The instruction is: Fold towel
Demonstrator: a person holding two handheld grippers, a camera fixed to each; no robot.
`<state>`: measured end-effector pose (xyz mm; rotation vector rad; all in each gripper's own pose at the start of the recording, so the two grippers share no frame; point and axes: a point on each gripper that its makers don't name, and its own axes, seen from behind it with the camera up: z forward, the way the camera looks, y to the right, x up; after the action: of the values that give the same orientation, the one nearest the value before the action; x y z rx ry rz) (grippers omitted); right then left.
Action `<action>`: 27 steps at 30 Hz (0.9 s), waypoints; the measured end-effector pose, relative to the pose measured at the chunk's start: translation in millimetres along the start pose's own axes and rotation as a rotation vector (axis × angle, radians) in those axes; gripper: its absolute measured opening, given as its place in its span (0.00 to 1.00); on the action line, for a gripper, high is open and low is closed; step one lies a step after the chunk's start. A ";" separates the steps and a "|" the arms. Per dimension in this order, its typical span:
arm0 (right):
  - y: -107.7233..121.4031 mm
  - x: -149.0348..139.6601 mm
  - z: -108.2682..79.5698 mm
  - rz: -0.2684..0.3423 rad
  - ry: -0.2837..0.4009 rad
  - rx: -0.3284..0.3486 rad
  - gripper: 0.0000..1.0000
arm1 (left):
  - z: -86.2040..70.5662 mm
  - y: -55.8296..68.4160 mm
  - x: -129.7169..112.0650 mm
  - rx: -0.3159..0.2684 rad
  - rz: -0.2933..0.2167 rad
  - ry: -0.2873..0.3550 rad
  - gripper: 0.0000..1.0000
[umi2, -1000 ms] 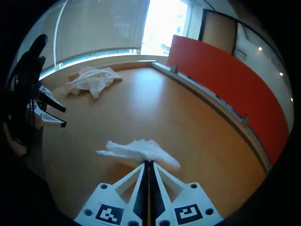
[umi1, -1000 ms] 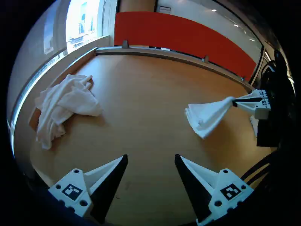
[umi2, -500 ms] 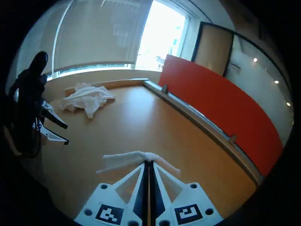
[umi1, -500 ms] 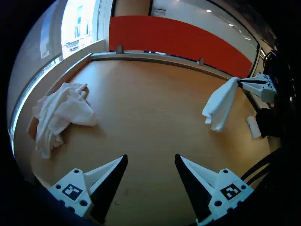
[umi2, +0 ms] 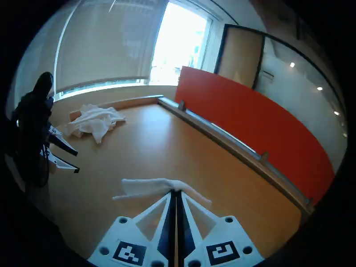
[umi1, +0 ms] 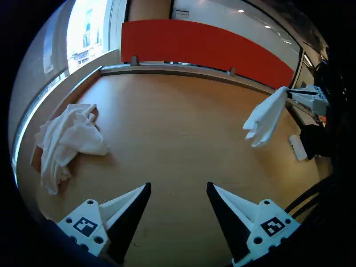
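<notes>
Pinches limp, light towel at 3 o'clock in clenched right gripper; probably wants a dangling corner taken by released left gripper.

I see a red divider standing along the tabletop's far edge. A bright window lies beyond its left corner, and a small white roll lies near the right edge.
</notes>
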<state>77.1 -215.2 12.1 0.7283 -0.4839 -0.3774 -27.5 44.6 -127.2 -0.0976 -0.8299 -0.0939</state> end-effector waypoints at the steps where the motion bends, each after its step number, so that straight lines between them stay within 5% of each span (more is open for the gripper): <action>1: 5.2 -1.4 -3.5 0.004 -0.001 -0.007 0.02 | 0.4 0.7 0.3 -0.001 0.002 -0.001 0.93; 27: 127.3 -77.9 -77.1 0.057 -0.083 -0.142 0.02 | 13.9 23.2 5.4 0.001 0.035 -0.027 0.93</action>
<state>74.8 -48.2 30.1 0.5621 -0.5497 -0.3852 -31.3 69.0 -115.1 -0.1124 -0.8551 -0.0594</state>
